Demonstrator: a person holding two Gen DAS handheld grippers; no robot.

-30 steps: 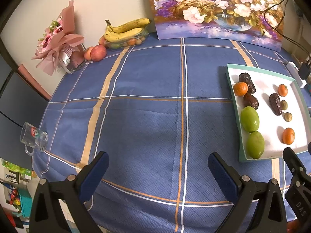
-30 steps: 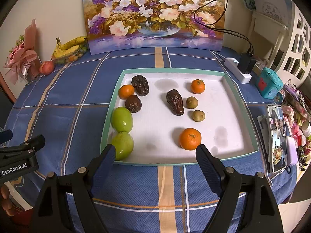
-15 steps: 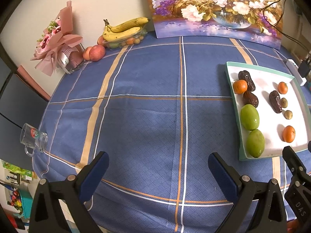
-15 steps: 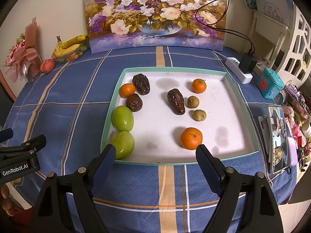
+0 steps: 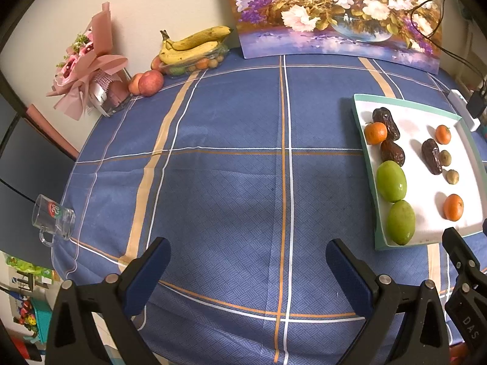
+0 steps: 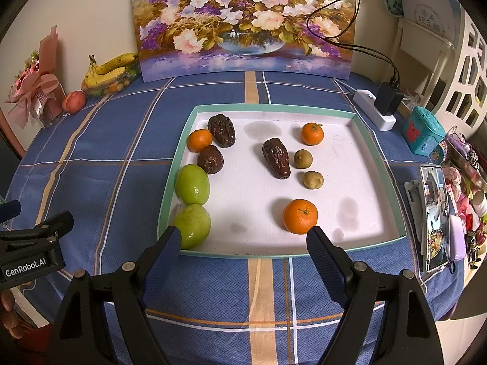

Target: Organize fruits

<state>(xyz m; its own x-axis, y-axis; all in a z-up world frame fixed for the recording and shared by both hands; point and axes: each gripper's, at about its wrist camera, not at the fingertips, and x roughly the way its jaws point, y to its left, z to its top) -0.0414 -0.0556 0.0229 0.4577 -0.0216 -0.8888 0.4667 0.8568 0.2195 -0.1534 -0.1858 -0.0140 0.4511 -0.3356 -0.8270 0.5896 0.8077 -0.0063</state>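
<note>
Fruit sits in a white tray (image 6: 369,140) on the blue-checked desk (image 6: 121,140): two green fruits (image 6: 193,184) touching along its left edge, three oranges (image 6: 299,216), three dark wrinkled fruits (image 6: 275,158) and two small brownish ones (image 6: 313,179). Right tongs (image 6: 243,252) hover gaping and empty at the tray's near rim (left tongs (image 5: 248,269), equally wide apart, over bare cloth).

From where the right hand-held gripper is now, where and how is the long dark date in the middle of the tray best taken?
Grip the long dark date across its narrow middle, coming from above. It lies flat on the white tray, its long axis running roughly front to back. Free tray lies on its left; two small brownish fruits sit close on its right, so place that finger carefully. The right hand-held gripper stands open, empty.
</note>
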